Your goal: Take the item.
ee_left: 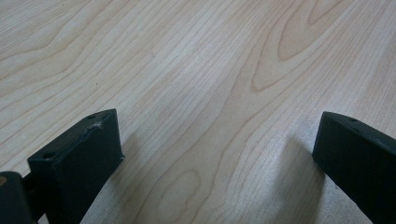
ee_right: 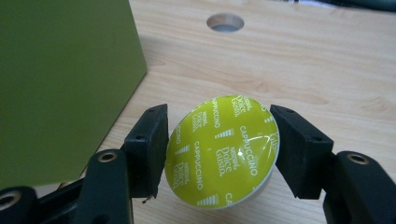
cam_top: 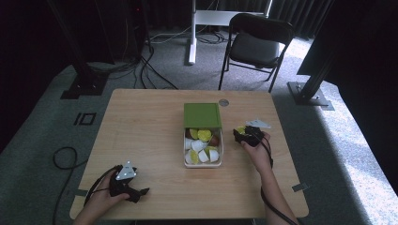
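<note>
Right claw [ee_right: 219,154] pinching round lime-green foil-topped coffee capsule [ee_right: 223,149] just above light wooden tabletop [cam_top: 145,131], beside white box with green lid [cam_top: 202,115] holding more capsules. Left claw [ee_left: 215,158] spread wide, nothing between jaws, resting low at tabletop's near corner.

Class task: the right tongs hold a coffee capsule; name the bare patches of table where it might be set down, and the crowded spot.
Bare wood lies between the box and the left tongs, and on the table left of the green lid. The right tongs grip the capsule beside the box; inside the box is crowded.
</note>
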`<state>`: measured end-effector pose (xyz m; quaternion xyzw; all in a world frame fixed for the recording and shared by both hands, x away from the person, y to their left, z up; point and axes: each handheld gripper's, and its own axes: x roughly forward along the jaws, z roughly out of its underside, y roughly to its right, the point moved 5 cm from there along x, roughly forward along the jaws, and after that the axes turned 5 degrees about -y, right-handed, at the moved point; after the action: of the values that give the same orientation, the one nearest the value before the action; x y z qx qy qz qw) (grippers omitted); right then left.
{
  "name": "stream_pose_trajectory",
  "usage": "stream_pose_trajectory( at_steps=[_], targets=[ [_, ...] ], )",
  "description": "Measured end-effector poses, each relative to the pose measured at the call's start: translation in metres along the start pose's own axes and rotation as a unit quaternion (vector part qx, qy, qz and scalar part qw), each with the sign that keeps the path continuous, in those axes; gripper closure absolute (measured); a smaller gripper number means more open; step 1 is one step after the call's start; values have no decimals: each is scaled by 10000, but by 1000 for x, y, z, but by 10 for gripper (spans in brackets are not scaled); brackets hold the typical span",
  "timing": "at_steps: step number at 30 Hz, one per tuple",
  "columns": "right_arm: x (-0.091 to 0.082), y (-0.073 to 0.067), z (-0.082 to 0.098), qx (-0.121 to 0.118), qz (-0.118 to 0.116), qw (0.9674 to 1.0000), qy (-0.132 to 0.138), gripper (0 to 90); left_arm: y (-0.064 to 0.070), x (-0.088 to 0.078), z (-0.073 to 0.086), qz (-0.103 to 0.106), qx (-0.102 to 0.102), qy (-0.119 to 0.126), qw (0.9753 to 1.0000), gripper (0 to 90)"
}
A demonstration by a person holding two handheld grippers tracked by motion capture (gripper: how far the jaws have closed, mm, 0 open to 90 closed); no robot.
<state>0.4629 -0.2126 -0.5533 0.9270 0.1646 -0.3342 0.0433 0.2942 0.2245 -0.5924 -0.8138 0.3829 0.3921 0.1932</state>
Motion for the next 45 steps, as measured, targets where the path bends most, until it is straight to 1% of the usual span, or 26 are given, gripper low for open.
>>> stream_pose_trajectory(
  at_steps=[3, 5, 7, 8, 10, 14, 16, 19, 22, 23, 27, 30, 34, 36, 37, 39, 41, 43, 45],
  targets=[
    [6, 1, -1, -22, 60, 10000, -53, 398, 0, 0, 0, 0, 1, -1, 10000, 23],
    [10, 3, -1, 18, 43, 10000, -86, 398, 0, 0, 0, 0, 1, -2, 10000, 23],
    [14, 5, 0, 9, 80, 9999, -142, 398, 0, 0, 0, -1, 0, -1, 10000, 23],
    [16, 6, 0, 53, 77, 9998, -156, 399, 0, 0, 0, 0, -1, 0, 10000, 23],
    [19, 7, 0, 62, 97, 9997, -201, 398, 0, 0, 0, 0, -1, 0, 10000, 23],
    [24, 8, 2, 119, 67, 9995, -280, 398, 0, 0, 0, 0, -1, -1, 10000, 23],
    [25, 8, 2, 120, 83, 9995, -290, 398, 0, 0, 0, -1, 1, -2, 10000, 23],
    [29, 10, 3, 123, 108, 9991, -381, 398, 0, 0, 0, 0, 1, -2, 10000, 23],
    [31, 11, 6, 117, 125, 9989, -427, 398, 0, 0, 0, 1, 0, -1, 10000, 23],
    [31, 11, 6, 148, 115, 9990, -398, 397, 0, 0, 0, -1, 2, -1, 10000, 23],
    [31, 11, 6, 138, 119, 9990, -414, 392, 0, 0, 0, -1, 2, -2, 10000, 23],
    [30, 10, 5, 134, 80, 9990, -413, 373, 0, 0, 0, -1, 1, -1, 10000, 23],
    [26, 11, 2, 100, 74, 9995, -303, 297, 0, 0, 0, -1, -1, -1, 10000, 22],
    [23, 12, -1, 66, 67, 9998, -196, 230, 0, 0, 0, 0, 0, -1, 10000, 23],
    [21, 12, -2, 40, 54, 9999, -149, 211, 0, 0, 0, 0, 0, -2, 10000, 23],
    [16, 12, -5, 45, 45, 10000, -75, 189, 0, 0, 0, 0, -2, 0, 10000, 23],
    [12, 11, -6, 61, -24, 10000, -17, 186, 0, 0, 0, -1, -1, -1, 10000, 23],
    [6, 11, -7, 28, -46, 10000, 32, 166, 0, 0, 0, -1, 1, -3, 10000, 23],
    [1, 9, -6, -4, -135, 9999, 75, 141, 0, 0, 0, 0, -1, -1, 10000, 23]
  ],
)
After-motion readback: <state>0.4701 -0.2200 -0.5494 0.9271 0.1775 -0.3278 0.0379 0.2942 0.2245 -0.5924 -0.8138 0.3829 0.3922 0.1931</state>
